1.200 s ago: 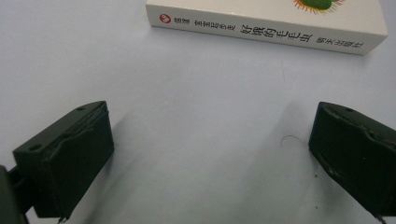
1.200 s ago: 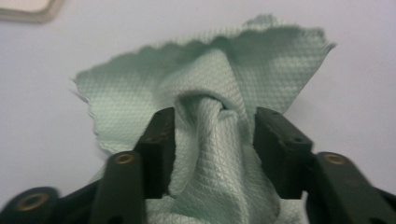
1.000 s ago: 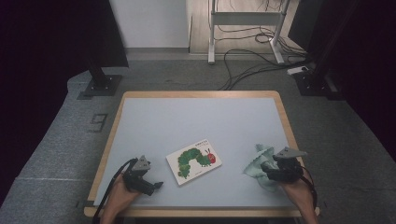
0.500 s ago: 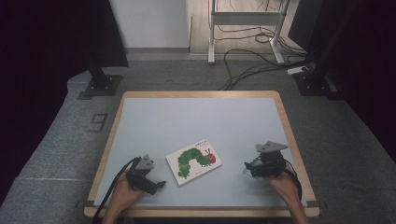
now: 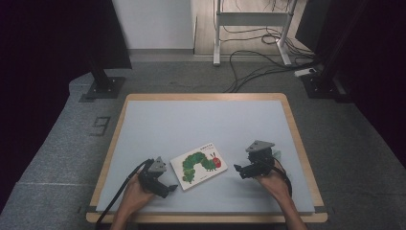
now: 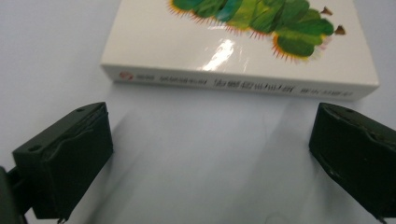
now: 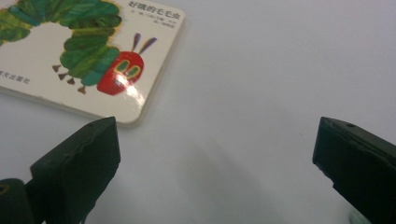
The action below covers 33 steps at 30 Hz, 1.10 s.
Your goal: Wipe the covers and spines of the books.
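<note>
A white board book (image 5: 198,165) with a green caterpillar on its cover lies flat near the table's front edge. My left gripper (image 5: 171,187) rests on the table at the book's front left corner, jaws open. In the left gripper view the book's spine (image 6: 243,84) faces the open left gripper (image 6: 224,154), a short gap away. My right gripper (image 5: 238,169) sits just right of the book and points at it, open. The right gripper view has the book's caterpillar-head corner (image 7: 116,74) beyond the left jaw, and nothing lies between the jaws of the right gripper (image 7: 215,168).
A pale green cloth (image 5: 278,154) peeks out behind the right gripper, mostly hidden by it and the hand. The light grey table top (image 5: 201,124) has a wooden rim (image 5: 299,143). Stands and cables stand on the floor beyond the table.
My right gripper has moved left over the green cloth toward the book, and the cloth is now mostly covered. The left gripper has barely shifted.
</note>
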Each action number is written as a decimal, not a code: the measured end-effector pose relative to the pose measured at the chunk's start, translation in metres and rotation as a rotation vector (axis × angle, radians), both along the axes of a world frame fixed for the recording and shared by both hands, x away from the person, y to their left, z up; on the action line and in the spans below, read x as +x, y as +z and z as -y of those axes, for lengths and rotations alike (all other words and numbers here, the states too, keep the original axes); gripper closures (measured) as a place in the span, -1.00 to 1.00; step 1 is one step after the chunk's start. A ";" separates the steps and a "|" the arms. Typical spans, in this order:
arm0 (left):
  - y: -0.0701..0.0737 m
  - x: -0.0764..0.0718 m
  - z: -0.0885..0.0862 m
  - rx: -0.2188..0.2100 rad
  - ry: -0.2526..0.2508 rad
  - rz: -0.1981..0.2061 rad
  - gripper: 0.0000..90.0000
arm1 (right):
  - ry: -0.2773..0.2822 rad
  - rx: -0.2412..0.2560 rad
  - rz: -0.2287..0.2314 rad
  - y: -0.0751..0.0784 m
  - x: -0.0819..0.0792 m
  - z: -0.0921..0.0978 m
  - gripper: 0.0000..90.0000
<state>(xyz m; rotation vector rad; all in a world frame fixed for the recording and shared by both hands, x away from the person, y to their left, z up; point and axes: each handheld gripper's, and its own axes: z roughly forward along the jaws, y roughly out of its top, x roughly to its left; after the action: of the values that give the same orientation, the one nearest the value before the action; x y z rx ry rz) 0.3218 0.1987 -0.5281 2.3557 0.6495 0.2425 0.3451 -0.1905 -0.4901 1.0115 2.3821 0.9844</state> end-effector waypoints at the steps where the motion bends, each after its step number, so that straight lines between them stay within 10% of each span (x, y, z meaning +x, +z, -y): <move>1: 0.000 0.001 0.002 0.000 -0.006 0.001 -1.00 | 0.004 0.001 -0.001 -0.001 0.001 -0.003 -1.00; 33: -0.001 0.002 0.016 -0.006 -0.041 -0.001 -1.00 | 0.148 0.130 -0.157 -0.037 0.046 -0.083 -1.00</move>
<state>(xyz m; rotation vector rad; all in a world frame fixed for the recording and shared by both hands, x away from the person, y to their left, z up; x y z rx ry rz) 0.3242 0.1827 -0.5288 2.3614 0.6010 0.2204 0.3914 -0.1073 -0.5275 1.0031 2.5810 1.1650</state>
